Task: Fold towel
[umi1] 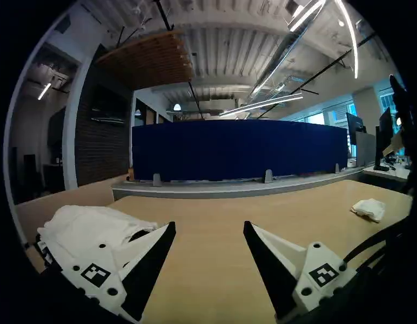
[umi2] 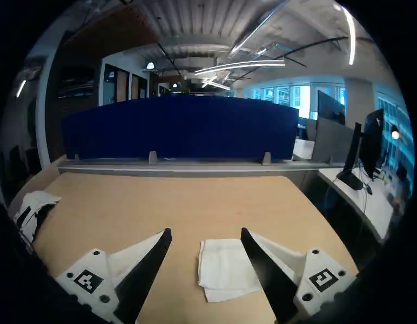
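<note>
— What does the cloth look like?

— There are two white pieces. The folded towel [umi2: 224,267] lies flat on the pale wooden desk [umi2: 154,205] as a rough rectangle with stacked layers showing along its near edge and a slightly uneven left side. It sits toward the desk's near right corner. In the left gripper view the same area shows a small white bundle close to the desk's right edge.

— And the other piece?

— The bunched towel [umi1: 95,229] is a rumpled heap with soft folds, by the desk's left edge.

— How are the tools held?

— The right gripper [umi2: 206,230] points along the desk toward the blue divider [umi2: 179,127] at the far edge, roughly level, its fingers spread wide. The folded towel lies in the gap between them, with its right part hidden under the right finger. I cannot tell whether either finger touches the cloth.

— The left one?

— The left gripper [umi1: 208,223] also faces the divider, low over the desk, fingers wide apart with bare wood between them. The bunched towel sits against the outer side of its left finger, not between the two; whether they touch is unclear.

— Anything past the desk?

— A dark monitor [umi2: 370,143] stands on a neighbouring desk beyond the right edge.
</note>
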Demonstrator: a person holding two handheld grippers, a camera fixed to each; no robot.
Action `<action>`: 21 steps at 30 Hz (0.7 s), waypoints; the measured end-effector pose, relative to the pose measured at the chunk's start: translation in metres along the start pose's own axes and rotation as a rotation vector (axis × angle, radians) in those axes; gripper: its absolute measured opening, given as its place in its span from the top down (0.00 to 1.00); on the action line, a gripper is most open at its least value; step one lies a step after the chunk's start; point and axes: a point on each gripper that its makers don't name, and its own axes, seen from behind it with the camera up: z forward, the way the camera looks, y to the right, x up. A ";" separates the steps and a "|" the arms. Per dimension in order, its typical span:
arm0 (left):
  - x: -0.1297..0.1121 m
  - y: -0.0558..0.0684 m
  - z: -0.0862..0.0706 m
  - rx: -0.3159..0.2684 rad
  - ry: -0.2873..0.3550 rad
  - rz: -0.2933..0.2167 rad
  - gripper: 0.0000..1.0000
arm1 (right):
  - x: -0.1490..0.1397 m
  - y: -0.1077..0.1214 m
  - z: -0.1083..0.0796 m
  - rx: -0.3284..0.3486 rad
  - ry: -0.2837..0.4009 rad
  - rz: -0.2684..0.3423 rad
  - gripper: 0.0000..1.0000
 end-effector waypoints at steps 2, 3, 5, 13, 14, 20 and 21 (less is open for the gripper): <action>-0.003 0.000 0.000 0.000 0.001 -0.008 0.07 | 0.000 -0.003 0.001 0.007 -0.003 -0.010 0.00; -0.004 0.001 0.000 0.000 0.001 -0.010 0.07 | 0.001 -0.004 0.002 0.010 -0.003 -0.015 0.00; -0.007 0.001 0.001 0.000 0.001 -0.007 0.07 | 0.003 -0.006 0.002 0.015 -0.001 -0.021 0.00; -0.016 0.004 0.001 -0.009 0.008 0.005 0.07 | 0.007 -0.003 0.002 0.011 0.005 -0.015 0.00; -0.016 0.004 0.002 -0.009 0.008 0.005 0.07 | 0.007 -0.003 0.002 0.011 0.005 -0.015 0.00; -0.012 -0.001 -0.002 -0.002 0.025 -0.018 0.07 | 0.005 -0.002 0.001 0.010 0.002 -0.008 0.00; -0.012 -0.002 -0.003 0.000 0.028 -0.022 0.07 | 0.005 -0.001 0.001 0.009 0.002 -0.006 0.00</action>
